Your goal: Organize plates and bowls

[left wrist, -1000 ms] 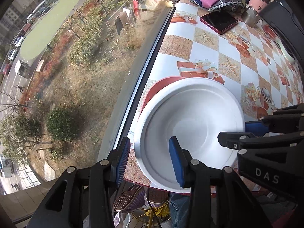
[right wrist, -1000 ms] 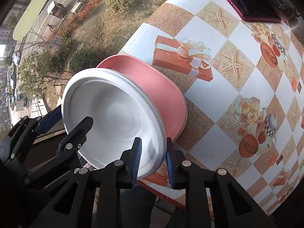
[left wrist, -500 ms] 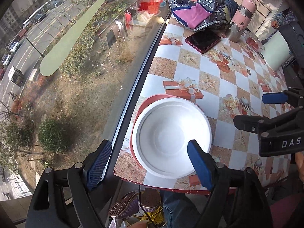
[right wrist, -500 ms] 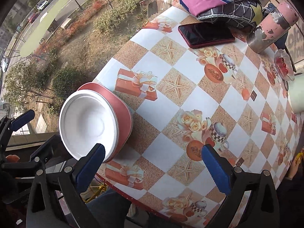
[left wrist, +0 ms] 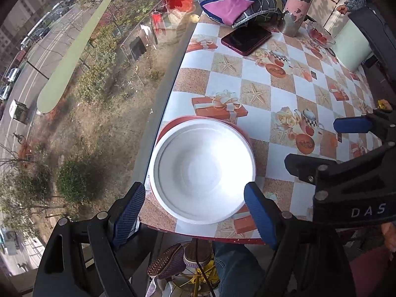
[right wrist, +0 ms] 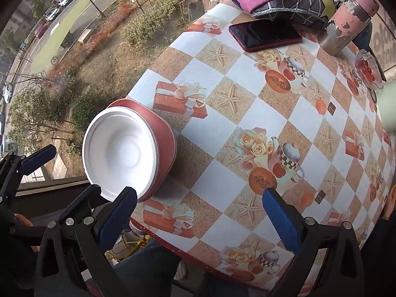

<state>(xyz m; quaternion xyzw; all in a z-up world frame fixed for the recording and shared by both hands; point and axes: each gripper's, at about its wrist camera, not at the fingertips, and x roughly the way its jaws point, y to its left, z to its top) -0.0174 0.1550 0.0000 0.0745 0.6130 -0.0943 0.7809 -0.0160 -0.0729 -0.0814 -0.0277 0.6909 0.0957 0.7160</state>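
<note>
The white plate (left wrist: pixel 203 170) sits nested on a red plate (left wrist: pixel 247 136), whose rim shows only as a crescent around its far side, at the window-side corner of the tabletop (left wrist: pixel 247 81) covered in a checkered cloth printed with gift boxes, starfish and teapots. Taking the white plate as landmark and going left to right: the left claw (left wrist: pixel 195 212) hangs above its near edge, blue-padded fingers (left wrist: pixel 128 210) spread wide to either side of the plate and touching nothing. To the plate's right, the right claw (right wrist: pixel 198 217) hovers over the tabletop's near edge, likewise spread wide and empty (its left finger (right wrist: pixel 116 217) crosses the plate's rim in the right wrist view, though I cannot tell whether it touches).

Well beyond the plate, toward the far end of the tabletop, lies a dark red phone (left wrist: pixel 246 39), screen up. Just behind the phone is a bundle of folded checked and magenta cloth (left wrist: pixel 237 0). Right of the phone stands a pink flask (left wrist: pixel 298 5) with chipped paint, upright, and farther right again a small glass dish (right wrist: pixel 368 70) with something red in it.
</note>
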